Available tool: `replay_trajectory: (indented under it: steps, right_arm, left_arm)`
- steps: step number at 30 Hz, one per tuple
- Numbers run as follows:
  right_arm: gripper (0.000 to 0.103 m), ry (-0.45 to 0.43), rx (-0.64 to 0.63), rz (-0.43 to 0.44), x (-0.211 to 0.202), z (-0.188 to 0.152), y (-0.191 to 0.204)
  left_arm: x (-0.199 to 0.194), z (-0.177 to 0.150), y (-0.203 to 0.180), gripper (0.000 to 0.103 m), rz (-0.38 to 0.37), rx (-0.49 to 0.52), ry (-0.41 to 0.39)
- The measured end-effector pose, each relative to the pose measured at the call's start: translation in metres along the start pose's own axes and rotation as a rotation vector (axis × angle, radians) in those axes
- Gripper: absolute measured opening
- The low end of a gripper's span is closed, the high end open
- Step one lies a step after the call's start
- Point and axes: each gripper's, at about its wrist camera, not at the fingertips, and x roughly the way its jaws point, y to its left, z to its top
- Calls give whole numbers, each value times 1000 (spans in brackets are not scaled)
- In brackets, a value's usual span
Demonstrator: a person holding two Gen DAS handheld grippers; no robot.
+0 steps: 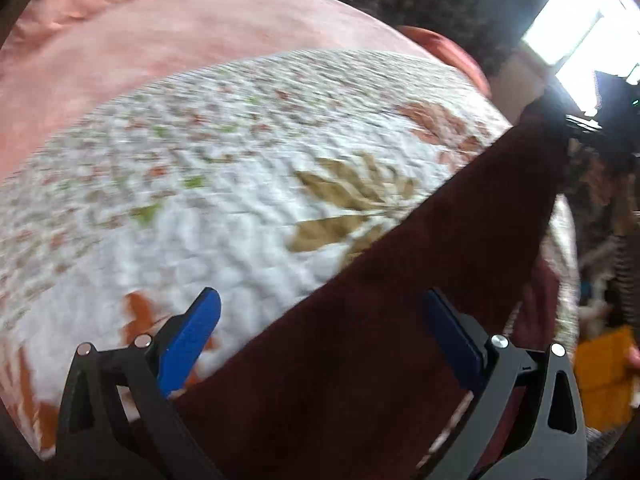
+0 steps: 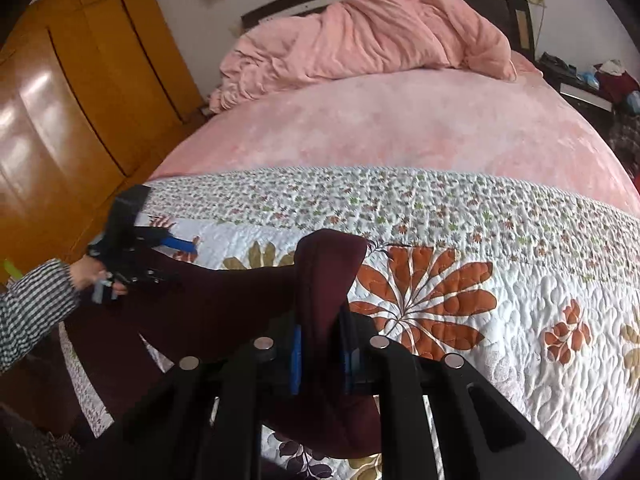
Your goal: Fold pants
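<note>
Dark maroon pants (image 1: 360, 340) stretch taut from the lower middle of the left wrist view up to the top right, where my right gripper (image 1: 560, 120) holds one end. My left gripper (image 1: 320, 296) is open wide. Its right blue finger (image 1: 452, 340) is over the cloth and its left finger (image 1: 200, 340) over the quilt. In the right wrist view, my right gripper (image 2: 322, 328) is shut on a bunched fold of the pants (image 2: 224, 300), lifted off the bed. My left gripper (image 2: 176, 260) is at the far left by the other end, in a hand with a striped sleeve (image 2: 32, 312).
The pants hang over a white floral quilt (image 2: 520, 280) at the foot of a bed with a pink sheet (image 2: 400, 128). A crumpled pink duvet (image 2: 380, 36) is at the headboard. A wooden wardrobe (image 2: 80, 100) stands left and a cluttered nightstand (image 2: 592, 88) right.
</note>
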Motion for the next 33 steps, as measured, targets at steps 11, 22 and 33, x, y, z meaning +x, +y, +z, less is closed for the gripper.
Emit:
replay_trajectory:
  steps: [11, 22, 33]
  right_arm:
    - [14, -63, -28, 66, -17, -7, -1]
    - [15, -74, 45, -55, -4, -36, 0]
    - [15, -11, -44, -163, 6, -143, 45]
  left_arm:
    - [29, 5, 1, 84, -252, -49, 143]
    - [-56, -37, -60, 8, 160, 29, -166]
    - [-64, -157, -184, 8, 547, 248, -236]
